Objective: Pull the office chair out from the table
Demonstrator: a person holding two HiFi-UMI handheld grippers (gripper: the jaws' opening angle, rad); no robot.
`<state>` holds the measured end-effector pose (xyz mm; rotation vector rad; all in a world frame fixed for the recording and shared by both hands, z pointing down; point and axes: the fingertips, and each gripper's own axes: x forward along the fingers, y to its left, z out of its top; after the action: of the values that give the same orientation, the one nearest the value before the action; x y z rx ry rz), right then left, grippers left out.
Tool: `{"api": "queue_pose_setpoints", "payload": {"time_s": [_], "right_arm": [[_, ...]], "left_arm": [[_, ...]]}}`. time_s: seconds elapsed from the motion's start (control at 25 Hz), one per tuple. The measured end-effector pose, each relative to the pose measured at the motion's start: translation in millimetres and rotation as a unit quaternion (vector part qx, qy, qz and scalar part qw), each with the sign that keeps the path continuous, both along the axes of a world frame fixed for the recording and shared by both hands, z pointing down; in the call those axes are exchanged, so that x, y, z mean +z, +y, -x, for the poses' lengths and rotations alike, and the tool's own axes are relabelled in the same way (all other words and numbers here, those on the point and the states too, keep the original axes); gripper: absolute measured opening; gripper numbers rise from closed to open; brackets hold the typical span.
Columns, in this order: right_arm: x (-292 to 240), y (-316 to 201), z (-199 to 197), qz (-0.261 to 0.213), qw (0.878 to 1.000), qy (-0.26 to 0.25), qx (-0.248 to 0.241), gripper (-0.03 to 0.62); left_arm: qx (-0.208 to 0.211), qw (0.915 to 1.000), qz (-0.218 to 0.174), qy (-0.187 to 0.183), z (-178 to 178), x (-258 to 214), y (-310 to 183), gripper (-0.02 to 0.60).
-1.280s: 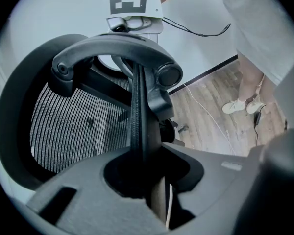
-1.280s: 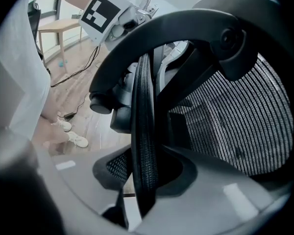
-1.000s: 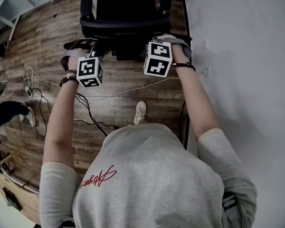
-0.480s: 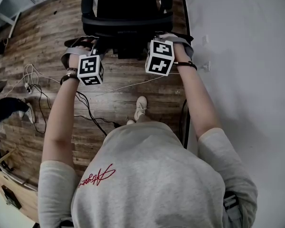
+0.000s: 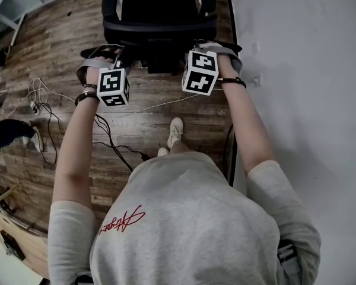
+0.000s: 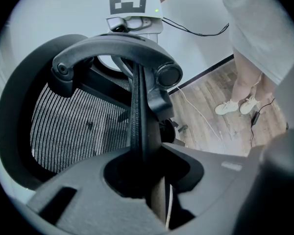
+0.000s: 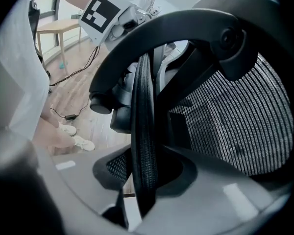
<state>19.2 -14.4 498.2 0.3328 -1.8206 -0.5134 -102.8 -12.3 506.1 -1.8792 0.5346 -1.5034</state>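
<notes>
Wood floor (image 5: 154,114) | both arms stretched forward | left gripper (image 5: 114,58), right gripper (image 5: 200,47) jaws pinching office chair (image 5: 160,16) back

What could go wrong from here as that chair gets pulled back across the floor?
The left gripper and right gripper each pinch only the thin back edge of the office chair, so a jerk might make them slip off. Loose cables lie on the floor between chair and the person's shoe; the chair could snag them, or the person might trip stepping back.
</notes>
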Motion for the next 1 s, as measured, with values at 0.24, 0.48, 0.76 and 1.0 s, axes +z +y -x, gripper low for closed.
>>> {"api": "queue_pose_setpoints", "payload": {"time_s": [0.24, 0.48, 0.76, 1.0], "right_arm": [[0.4, 13.7, -0.3, 0.0, 1.0, 0.0, 0.0, 0.111], [2.3, 26.4, -0.2, -0.001, 1.0, -0.001, 0.001, 0.111], [3.4, 38.4, -1.4, -0.002, 1.0, -0.001, 0.005, 0.11], [2.4, 56.6, 3.3, -0.007, 1.0, -0.002, 0.005, 0.11]], "left_arm": [[0.002, 1.0, 0.0, 0.0, -0.6, 0.6, 13.4, 0.081], [0.002, 1.0, 0.002, 0.0, -0.3, 2.5, 26.0, 0.081], [0.005, 1.0, 0.002, -0.001, -1.1, 3.4, 37.0, 0.081], [0.008, 1.0, -0.003, -0.001, 2.9, 2.7, 54.6, 0.081]]}}
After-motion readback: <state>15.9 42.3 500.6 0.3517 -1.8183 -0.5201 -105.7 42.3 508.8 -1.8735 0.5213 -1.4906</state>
